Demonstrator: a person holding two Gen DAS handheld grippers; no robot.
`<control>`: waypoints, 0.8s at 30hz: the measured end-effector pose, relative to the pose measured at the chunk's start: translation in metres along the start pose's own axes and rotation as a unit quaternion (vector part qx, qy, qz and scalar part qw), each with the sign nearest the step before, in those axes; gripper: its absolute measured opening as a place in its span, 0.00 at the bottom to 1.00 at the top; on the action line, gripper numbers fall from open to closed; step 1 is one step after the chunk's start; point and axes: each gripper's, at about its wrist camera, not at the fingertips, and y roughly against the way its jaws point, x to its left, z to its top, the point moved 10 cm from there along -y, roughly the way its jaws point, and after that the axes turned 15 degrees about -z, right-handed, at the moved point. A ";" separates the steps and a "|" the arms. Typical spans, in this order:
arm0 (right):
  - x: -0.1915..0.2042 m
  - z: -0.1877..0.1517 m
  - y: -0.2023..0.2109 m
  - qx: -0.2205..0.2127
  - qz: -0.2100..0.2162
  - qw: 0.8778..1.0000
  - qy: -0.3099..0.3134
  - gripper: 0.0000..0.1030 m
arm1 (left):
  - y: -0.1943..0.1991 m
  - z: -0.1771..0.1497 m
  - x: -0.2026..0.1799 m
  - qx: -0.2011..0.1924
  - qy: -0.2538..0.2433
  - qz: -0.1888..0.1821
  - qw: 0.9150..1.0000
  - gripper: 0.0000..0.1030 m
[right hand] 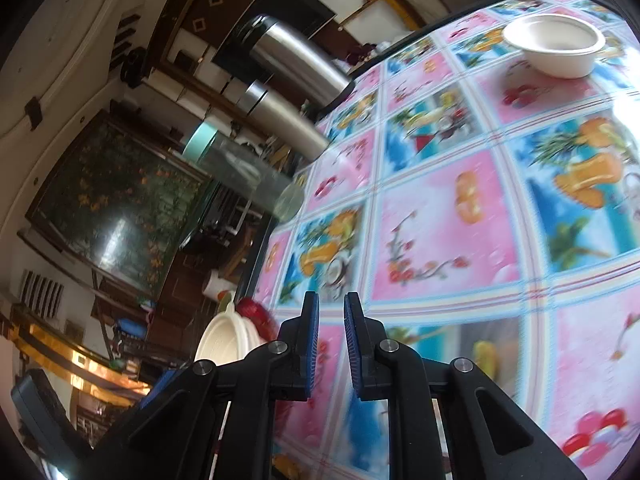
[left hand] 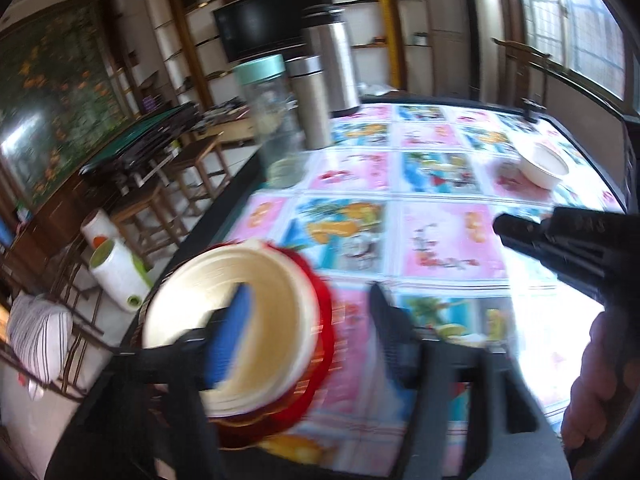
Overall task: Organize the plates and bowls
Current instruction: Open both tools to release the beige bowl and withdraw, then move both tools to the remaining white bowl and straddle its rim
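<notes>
A stack of cream bowls (left hand: 256, 300) rests on red plates (left hand: 320, 368) at the table's near left corner. My left gripper (left hand: 308, 332) is open over it. Its blue left pad (left hand: 228, 336) is inside the top bowl and the other finger (left hand: 388, 332) is outside the rim, touching nothing. A single white bowl (left hand: 544, 164) (right hand: 554, 46) sits apart at the far right. My right gripper (right hand: 331, 344) is shut with nothing between its pads, low over the tablecloth to the right of the stack (right hand: 224, 336). It shows as a dark snout (left hand: 506, 227) in the left wrist view.
A tall steel thermos (left hand: 332, 64), a smaller steel flask (left hand: 312, 100) and a clear jar with a mint lid (left hand: 268, 100) stand along the table's left edge. The table (left hand: 440, 240) has a glossy fruit-print cloth. Wooden stools (left hand: 192, 168) and white bottles (left hand: 116, 272) are on the floor at the left.
</notes>
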 end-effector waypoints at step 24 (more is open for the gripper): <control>-0.194 0.175 0.089 -0.093 -0.092 0.985 -0.112 0.33 | -0.111 0.105 -0.185 0.122 -0.003 -0.172 0.978 0.71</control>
